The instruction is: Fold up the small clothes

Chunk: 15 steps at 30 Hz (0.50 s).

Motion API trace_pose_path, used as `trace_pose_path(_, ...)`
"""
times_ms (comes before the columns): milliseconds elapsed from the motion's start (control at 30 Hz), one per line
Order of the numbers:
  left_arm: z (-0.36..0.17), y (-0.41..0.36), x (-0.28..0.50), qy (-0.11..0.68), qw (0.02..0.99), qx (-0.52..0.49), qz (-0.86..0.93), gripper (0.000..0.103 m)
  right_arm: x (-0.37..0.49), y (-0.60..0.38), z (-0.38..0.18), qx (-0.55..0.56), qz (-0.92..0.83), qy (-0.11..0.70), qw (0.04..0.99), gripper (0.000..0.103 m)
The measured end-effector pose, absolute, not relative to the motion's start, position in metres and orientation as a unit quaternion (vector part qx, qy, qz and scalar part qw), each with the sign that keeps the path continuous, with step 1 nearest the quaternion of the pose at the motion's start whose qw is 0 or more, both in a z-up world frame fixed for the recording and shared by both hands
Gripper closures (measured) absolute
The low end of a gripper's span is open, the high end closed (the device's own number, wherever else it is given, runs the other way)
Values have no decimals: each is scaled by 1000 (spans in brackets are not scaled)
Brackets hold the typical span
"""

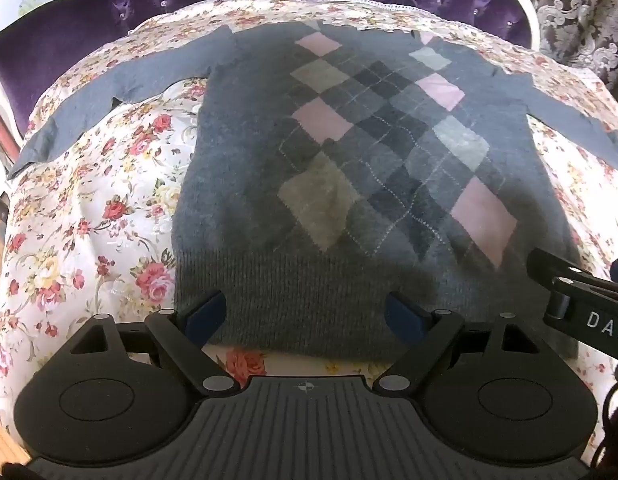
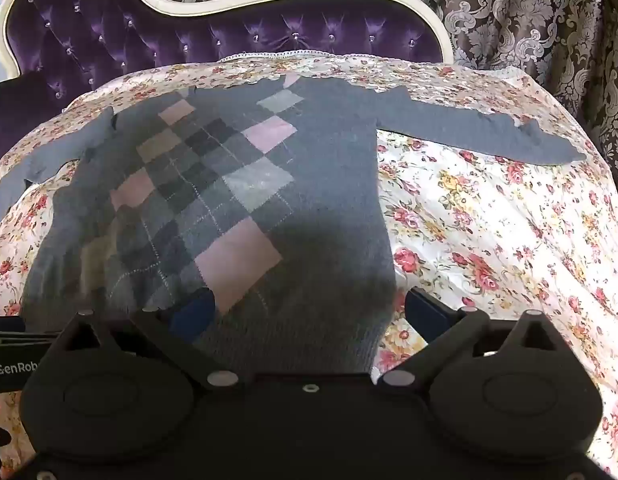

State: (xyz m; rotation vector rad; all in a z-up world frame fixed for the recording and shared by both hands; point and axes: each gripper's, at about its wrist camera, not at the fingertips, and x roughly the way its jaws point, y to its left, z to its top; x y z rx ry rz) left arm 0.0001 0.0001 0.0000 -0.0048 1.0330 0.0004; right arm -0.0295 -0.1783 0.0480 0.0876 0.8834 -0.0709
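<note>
A small grey sweater (image 1: 245, 168) with a pink and grey argyle front lies flat on a floral cloth (image 1: 89, 216), hem toward me, both sleeves spread out to the sides. My left gripper (image 1: 305, 316) is open, its blue-padded fingers hovering over the left part of the ribbed hem. My right gripper (image 2: 309, 312) is open over the hem's right corner, one finger above the sweater (image 2: 333, 152), the other above the floral cloth (image 2: 489, 220). The right gripper's body also shows at the right edge of the left wrist view (image 1: 581, 292).
The floral cloth covers a purple tufted sofa (image 2: 149, 36) with a cream frame. Patterned curtains (image 2: 529, 20) hang behind it. A wooden floor (image 1: 1, 436) shows at the lower left.
</note>
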Motion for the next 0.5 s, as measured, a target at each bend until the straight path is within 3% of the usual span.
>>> trace_pose_path(500,-3,3,2,495,869,-2,8,16,-29,-174,45,37,-36,431,901,3)
